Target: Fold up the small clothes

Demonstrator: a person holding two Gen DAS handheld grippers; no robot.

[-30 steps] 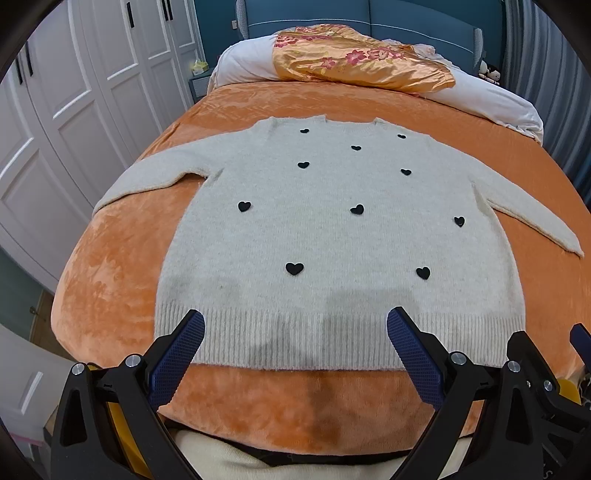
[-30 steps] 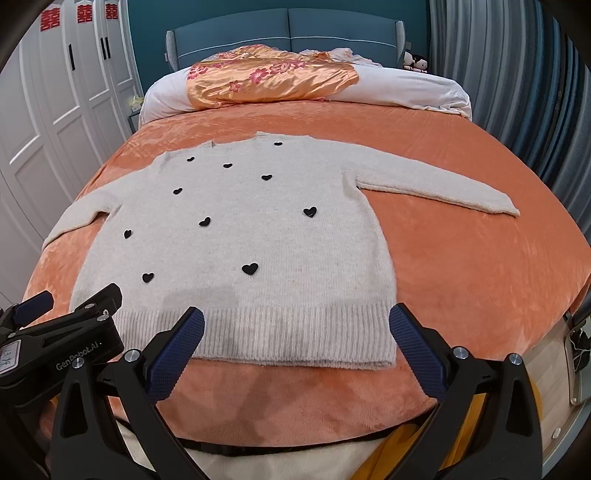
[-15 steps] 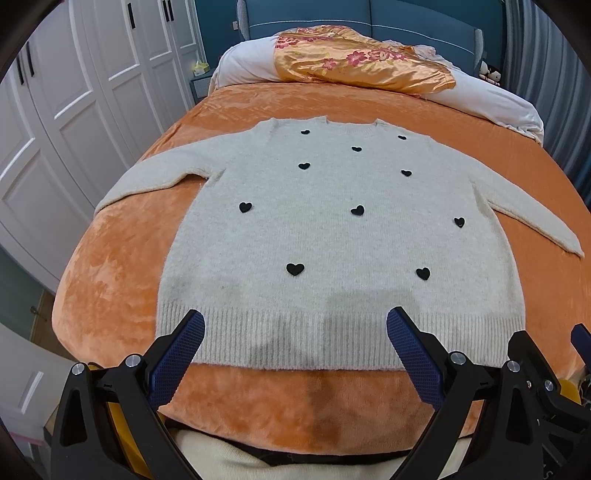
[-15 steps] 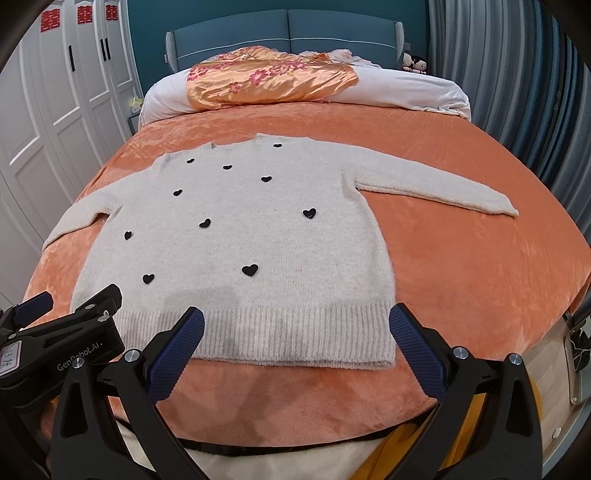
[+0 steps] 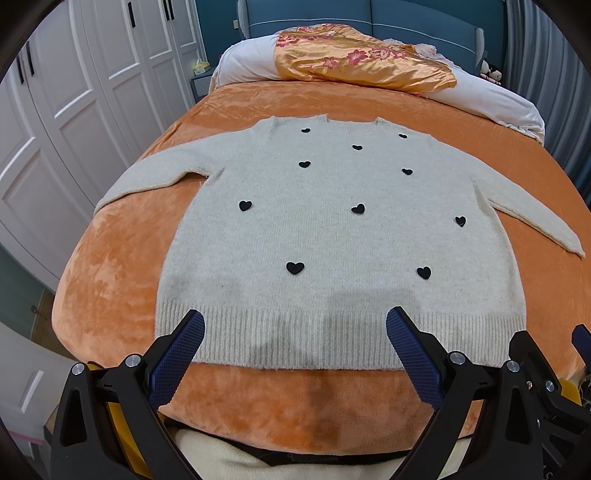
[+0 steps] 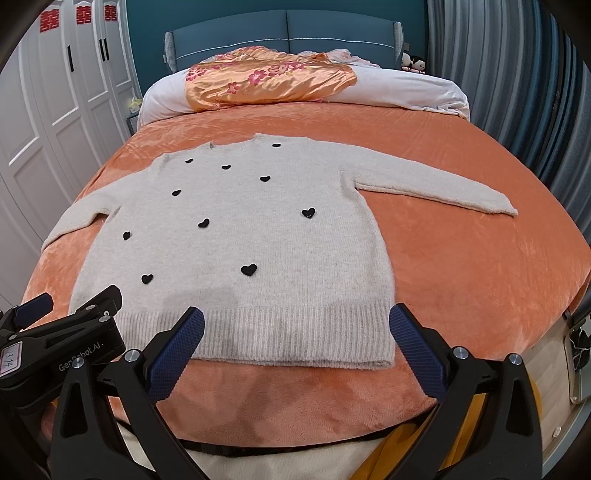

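A: What is filling most of the left wrist view?

B: An orange plush blanket is covering the bed, running from the bottom edge of the frame up to the middle. At the top centre a white duvet is lying across the head of the bed, with an orange floral satin quilt bunched on top of it. A teal headboard is showing behind both, and white wardrobe doors are taking up the upper left.

A: And the garment?

B: A cream knit sweater dotted with black hearts is lying flat and face up in the centre of the frame. Its collar is pointing toward the top, its ribbed hem is sitting near the bottom, and both sleeves are spreading outward to the left and right.

A: What are the tools doing?

B: The left gripper is hovering at the lower centre, just over the hem, its blue pads standing wide apart and holding nothing. In the right wrist view the right gripper is hanging over the hem's right-hand part, also spread wide and empty, with the sweater sitting left of centre. The left gripper is showing in that frame's lower left.
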